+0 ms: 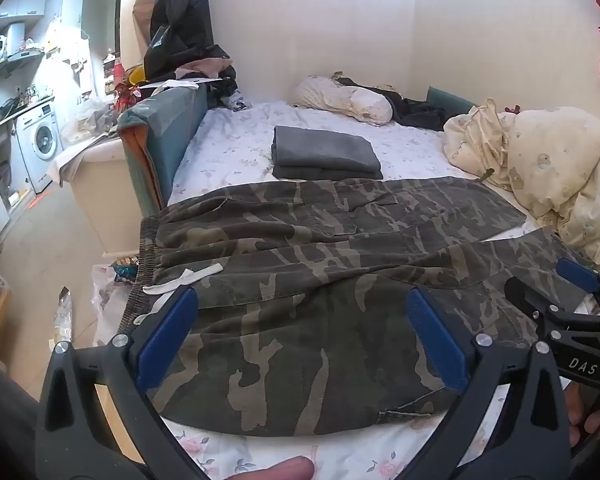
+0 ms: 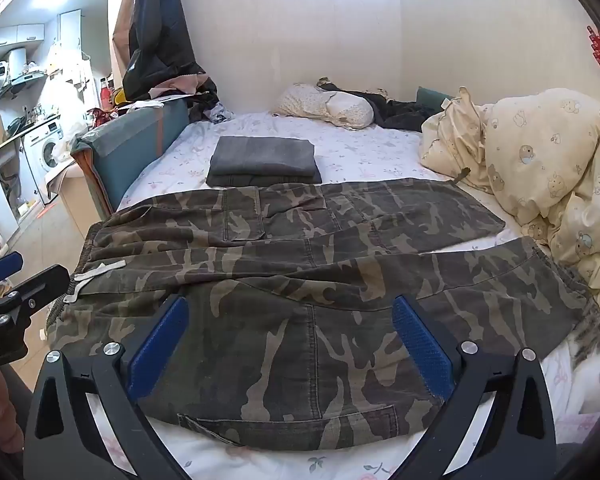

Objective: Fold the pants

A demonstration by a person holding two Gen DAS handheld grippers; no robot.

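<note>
One camouflage pants (image 1: 300,264), two folded grey garments (image 1: 324,154), one pillow (image 1: 344,100), possibly one cat (image 2: 596,364)

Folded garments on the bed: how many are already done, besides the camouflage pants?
2, stacked beyond the camouflage pants: a lighter grey folded piece on top of a darker folded piece, on the floral sheet. More could be hidden under the bundled quilt.

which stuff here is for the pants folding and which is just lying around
For the job: camouflage pants, left gripper, right gripper.

Lying about: folded grey clothes, cream duvet, pillow, washing machine, cat.
</note>
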